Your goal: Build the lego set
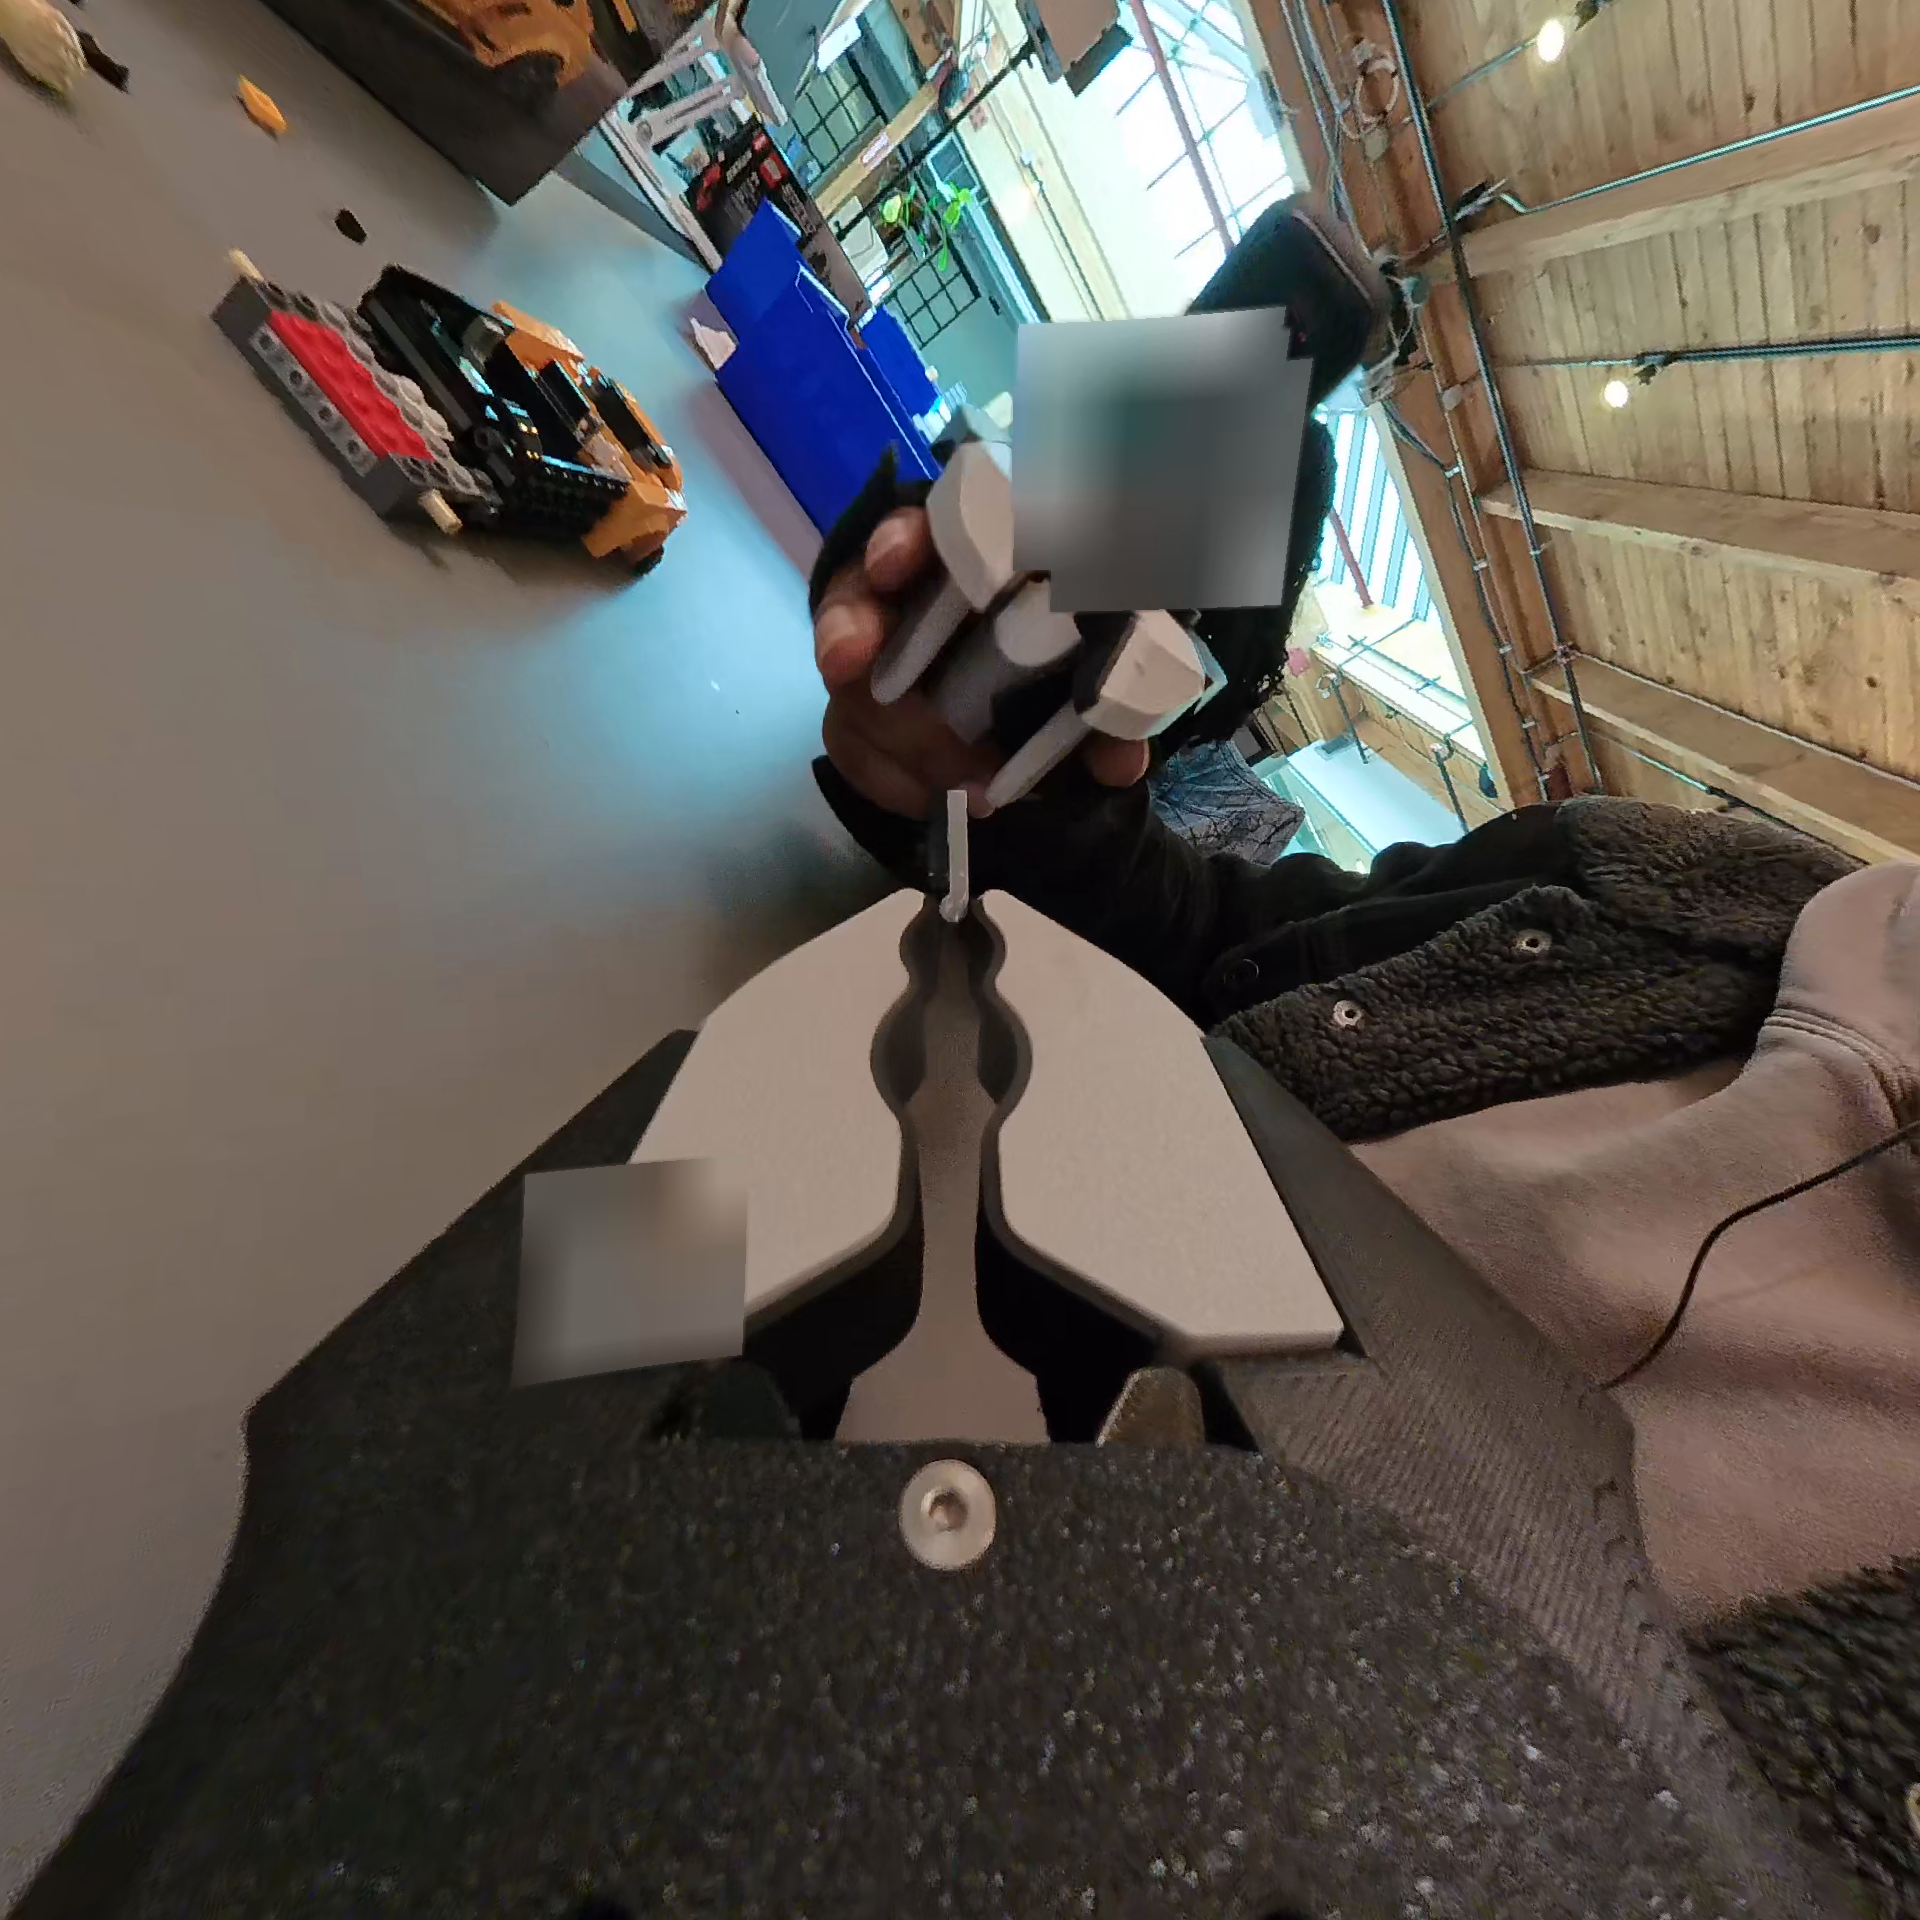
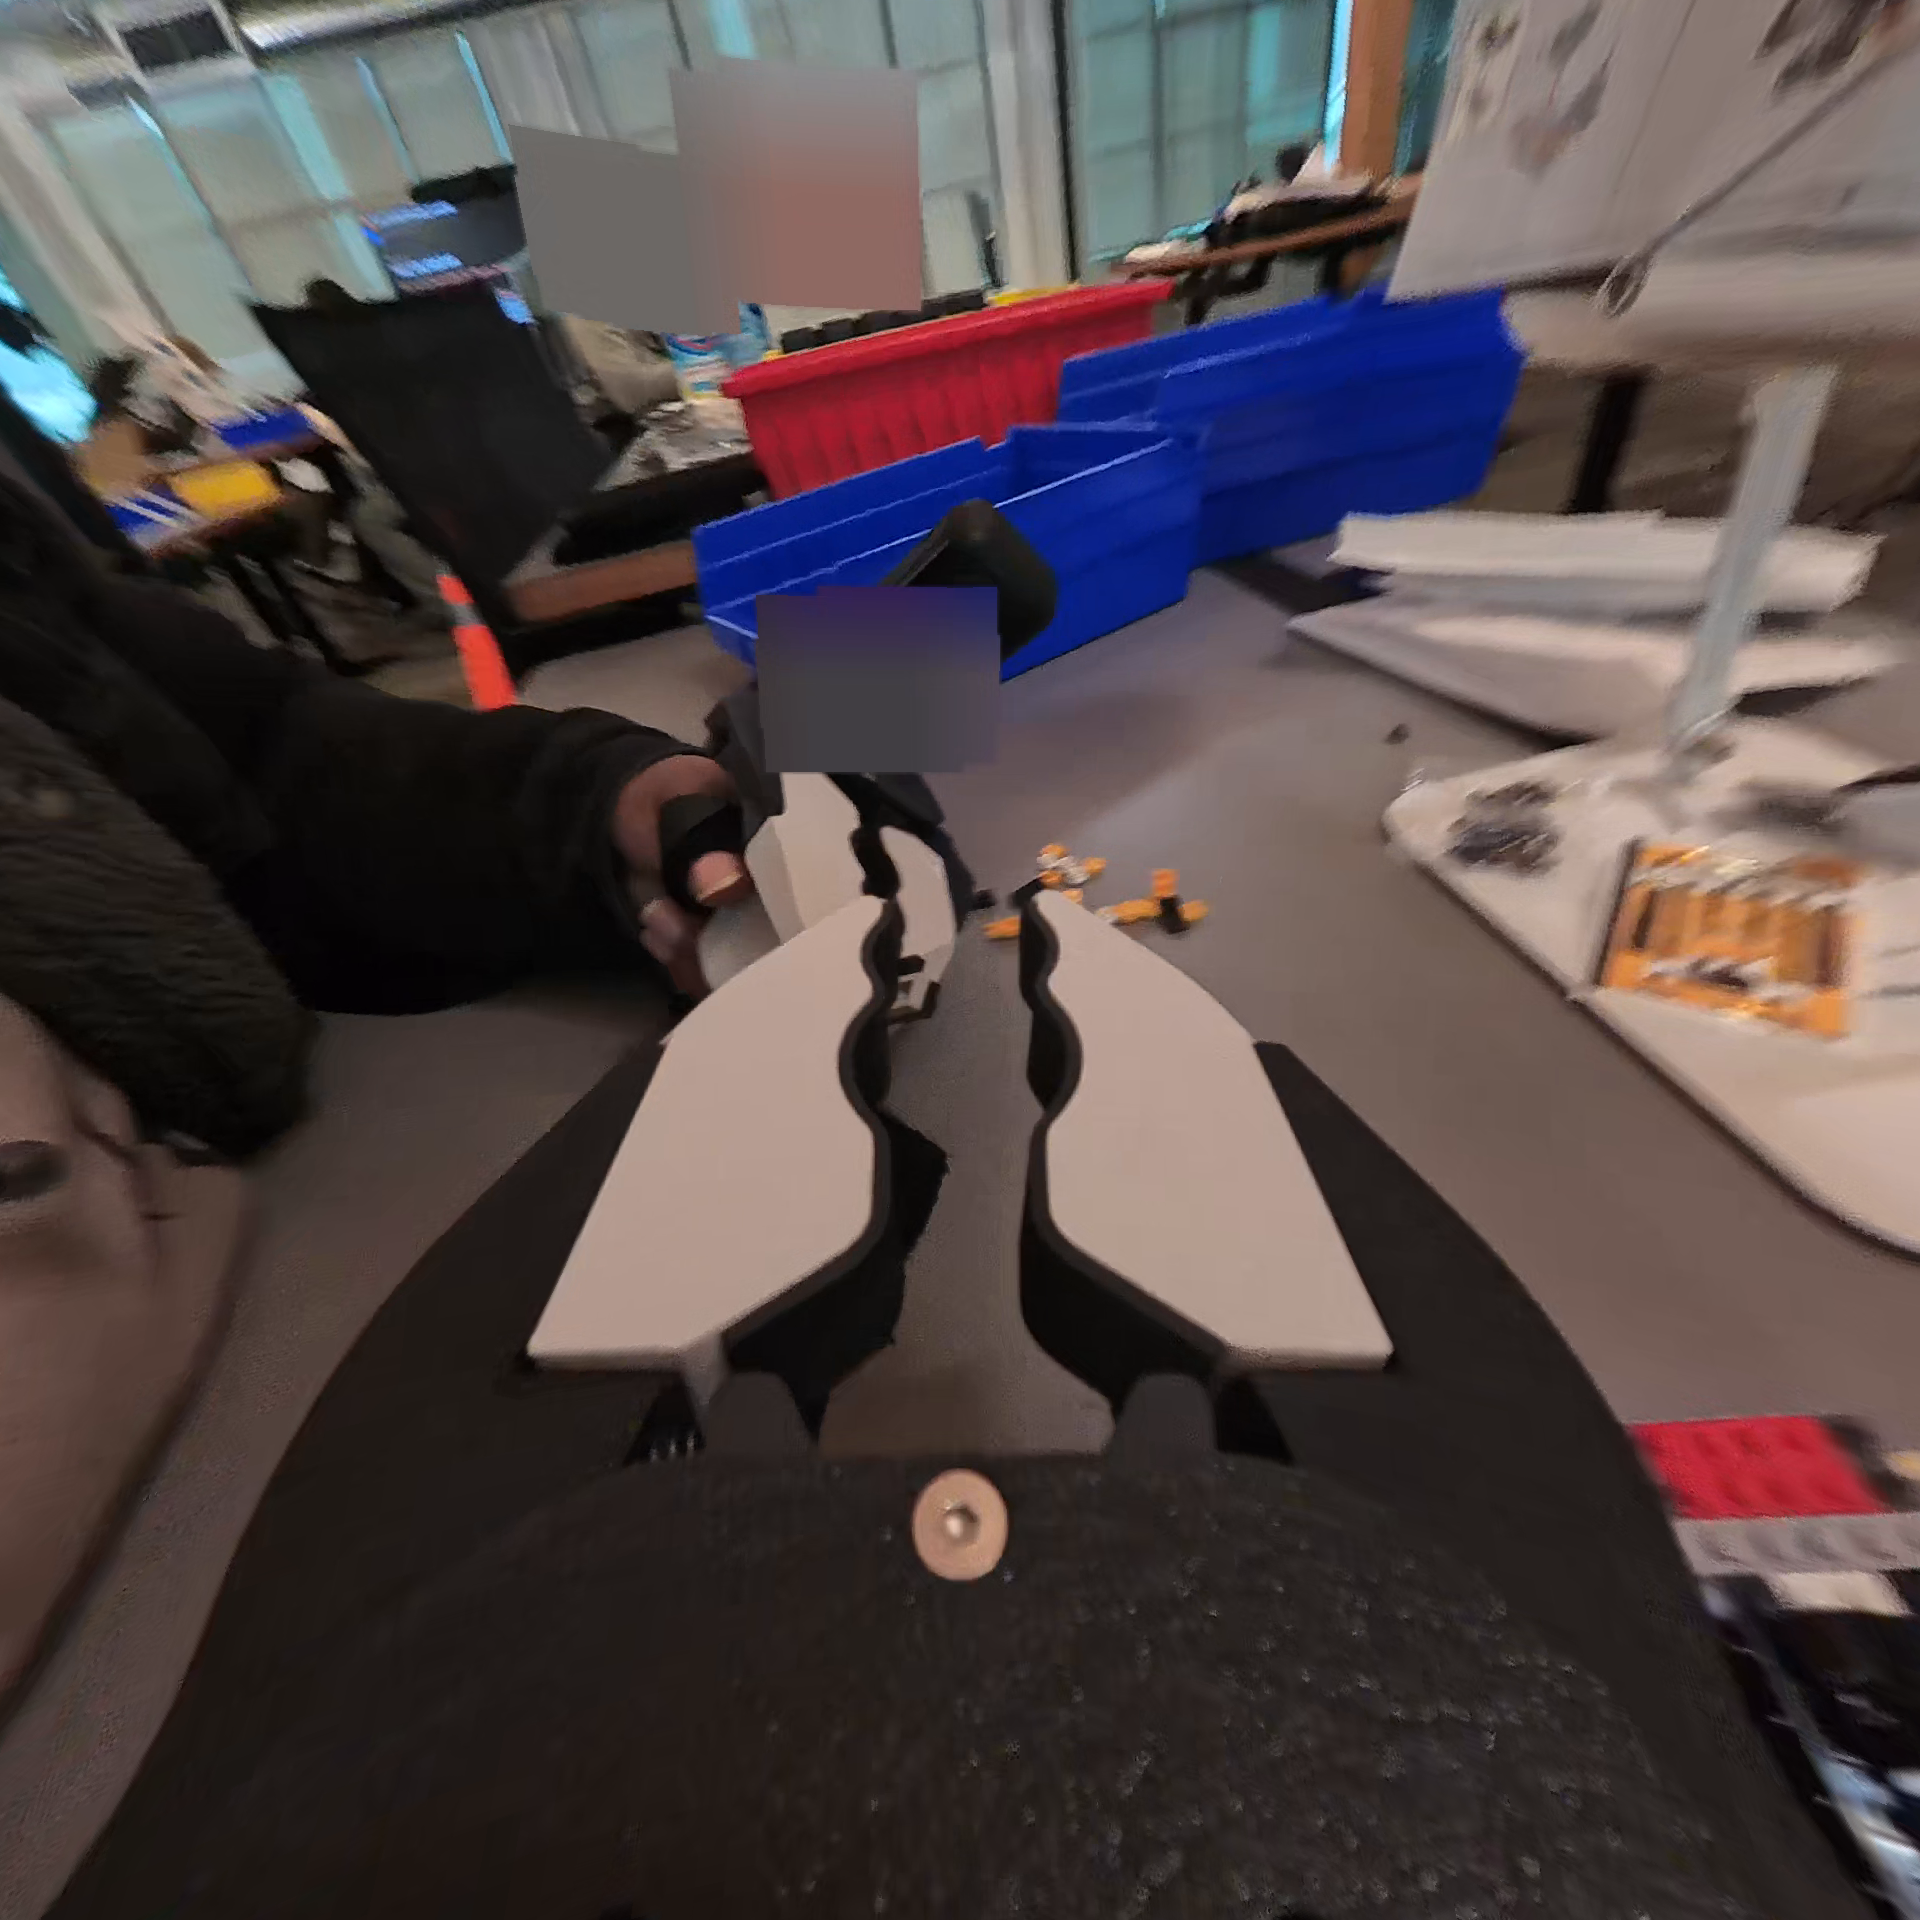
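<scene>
My left gripper (image 1: 956,902) is shut on a small thin white and dark lego piece (image 1: 954,852) that sticks out past its tips. It is held in the air, tilted, above the grey table (image 1: 312,831). My right gripper (image 2: 961,920) is open and empty; in the left wrist view it (image 1: 945,740) faces the piece from just beyond, held by a hand. The left gripper shows in the right wrist view (image 2: 914,977), close in front of the right one. A partly built orange and black lego car on a grey and red base (image 1: 447,416) stands on the table; a blurred corner of it shows in the right wrist view (image 2: 1766,1475).
Loose orange pieces (image 2: 1101,899) lie on the table beyond the grippers. An open instruction booklet (image 2: 1725,935) and bags of parts lie at the right. Blue bins (image 2: 1091,520) and a red bin (image 2: 935,395) stand at the back. The person's sleeve (image 2: 364,810) is at the left. Across from one pair of fingers to the other is roughly 5 cm.
</scene>
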The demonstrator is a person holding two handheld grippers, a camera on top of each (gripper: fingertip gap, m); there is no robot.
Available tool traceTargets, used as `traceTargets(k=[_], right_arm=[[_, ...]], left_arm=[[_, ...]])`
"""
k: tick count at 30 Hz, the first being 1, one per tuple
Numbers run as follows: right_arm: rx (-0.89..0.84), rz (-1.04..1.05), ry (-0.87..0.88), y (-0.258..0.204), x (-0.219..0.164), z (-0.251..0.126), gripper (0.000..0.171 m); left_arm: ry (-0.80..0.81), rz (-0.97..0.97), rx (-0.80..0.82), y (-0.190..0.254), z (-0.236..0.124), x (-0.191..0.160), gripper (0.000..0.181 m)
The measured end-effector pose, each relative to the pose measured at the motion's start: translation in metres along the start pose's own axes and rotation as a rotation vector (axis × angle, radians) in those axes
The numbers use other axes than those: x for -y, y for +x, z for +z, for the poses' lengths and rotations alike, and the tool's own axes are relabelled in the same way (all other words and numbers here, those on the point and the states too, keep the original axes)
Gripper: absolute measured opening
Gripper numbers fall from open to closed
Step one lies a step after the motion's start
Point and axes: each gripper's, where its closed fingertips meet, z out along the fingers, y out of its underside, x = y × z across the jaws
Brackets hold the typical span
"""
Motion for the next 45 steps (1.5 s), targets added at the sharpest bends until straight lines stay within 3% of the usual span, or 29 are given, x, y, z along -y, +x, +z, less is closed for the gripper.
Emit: traceTargets(k=[3, 7, 14, 45], right_arm=[[-0.091, -0.159, 0.012, 0.003, 0.006, -0.001, 0.03], [-0.111, -0.176, -0.033, 0.005, -0.002, 0.002, 0.047], [0.0, -0.132, -0.083, -0.01, -0.016, 0.008, 0.026], [-0.065, -0.063, -0.067, 0.012, -0.021, 0.003, 0.017]], left_arm=[[0.008, 0.014, 0.001, 0.001, -0.001, 0.002, 0.004], [0.01, 0.027, -0.009, 0.003, 0.0, 0.002, 0.004], [0.02, 0.048, -0.041, 0.011, 0.0, 0.003, 0.004], [0.057, 0.017, 0.043, -0.006, -0.005, 0.008, 0.004]])
